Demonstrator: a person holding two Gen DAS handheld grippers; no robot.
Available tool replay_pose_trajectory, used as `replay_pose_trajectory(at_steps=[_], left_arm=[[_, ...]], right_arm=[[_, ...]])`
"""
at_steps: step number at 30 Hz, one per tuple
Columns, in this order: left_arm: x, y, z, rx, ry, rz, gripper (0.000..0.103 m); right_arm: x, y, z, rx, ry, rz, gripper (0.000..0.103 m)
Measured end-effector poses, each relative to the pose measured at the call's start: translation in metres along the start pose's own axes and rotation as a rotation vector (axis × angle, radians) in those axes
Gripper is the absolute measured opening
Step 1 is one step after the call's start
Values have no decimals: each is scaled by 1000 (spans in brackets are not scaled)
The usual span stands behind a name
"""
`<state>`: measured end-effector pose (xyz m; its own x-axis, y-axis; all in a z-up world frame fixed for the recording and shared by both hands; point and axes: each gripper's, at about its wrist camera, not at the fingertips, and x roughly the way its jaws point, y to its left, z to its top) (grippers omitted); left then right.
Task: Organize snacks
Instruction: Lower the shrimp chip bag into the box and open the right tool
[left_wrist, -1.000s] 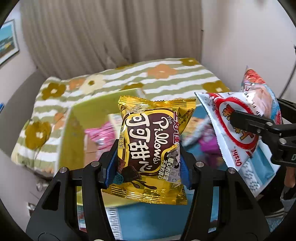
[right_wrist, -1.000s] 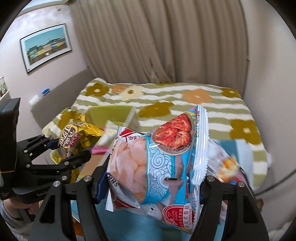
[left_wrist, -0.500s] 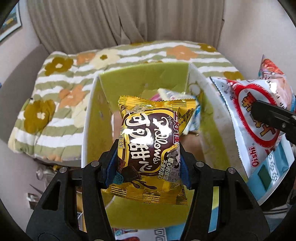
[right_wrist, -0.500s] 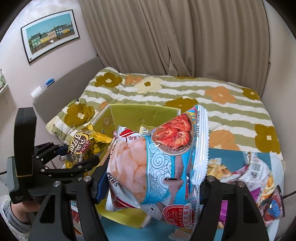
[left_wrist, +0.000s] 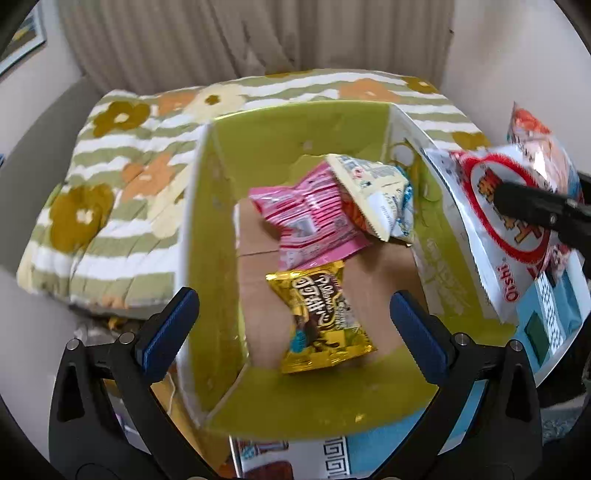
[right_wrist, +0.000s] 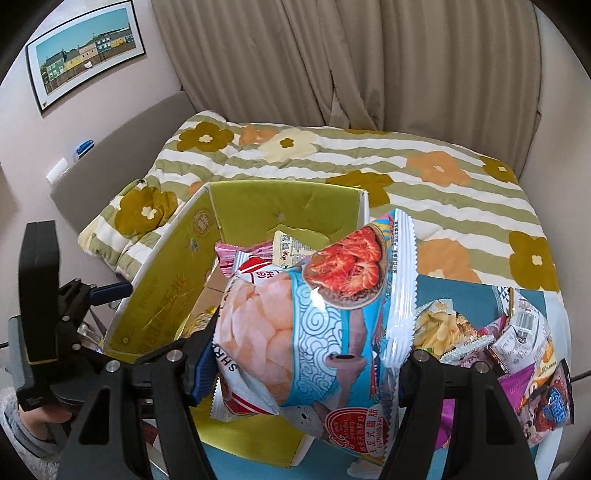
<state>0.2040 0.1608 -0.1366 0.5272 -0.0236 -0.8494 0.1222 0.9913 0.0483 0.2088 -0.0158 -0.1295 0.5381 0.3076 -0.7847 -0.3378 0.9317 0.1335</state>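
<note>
A green cardboard box (left_wrist: 284, 133) stands open below my left gripper (left_wrist: 293, 314), which is open and empty above it. A gold chocolate pillow pack (left_wrist: 321, 317) lies in the box near its front wall. A pink pack (left_wrist: 314, 218) and a cream pack (left_wrist: 373, 184) lie further back. My right gripper (right_wrist: 303, 358) is shut on a shrimp chip bag (right_wrist: 317, 317) and holds it beside the box (right_wrist: 166, 273). The bag also shows in the left wrist view (left_wrist: 506, 206).
A pile of several loose snack packs (right_wrist: 509, 343) lies on the blue table surface (right_wrist: 458, 291) right of the box. A bed with a striped floral quilt (right_wrist: 369, 155) lies behind. Curtains (right_wrist: 332, 62) hang at the back.
My left gripper has opened and the gold pack has dropped into the box. The right gripper, still holding the shrimp chip bag, has come nearer to the box.
</note>
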Motion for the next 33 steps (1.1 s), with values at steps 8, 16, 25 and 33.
replay_pose_trajectory(at_steps=[8, 16, 25, 33], left_arm=[[-16, 25, -8, -83, -18, 56, 102], [-18, 40, -16, -149, -20, 55, 102], [-17, 41, -21, -154, -18, 44, 102], [-29, 39, -15, -121, -50, 29, 102]], right_arm=[[17, 21, -2, -96, 33, 69, 68], [41, 37, -7, -141, 65, 121, 75], [33, 34, -12, -124, 18, 93, 103], [19, 37, -10, -96, 3, 71, 102]])
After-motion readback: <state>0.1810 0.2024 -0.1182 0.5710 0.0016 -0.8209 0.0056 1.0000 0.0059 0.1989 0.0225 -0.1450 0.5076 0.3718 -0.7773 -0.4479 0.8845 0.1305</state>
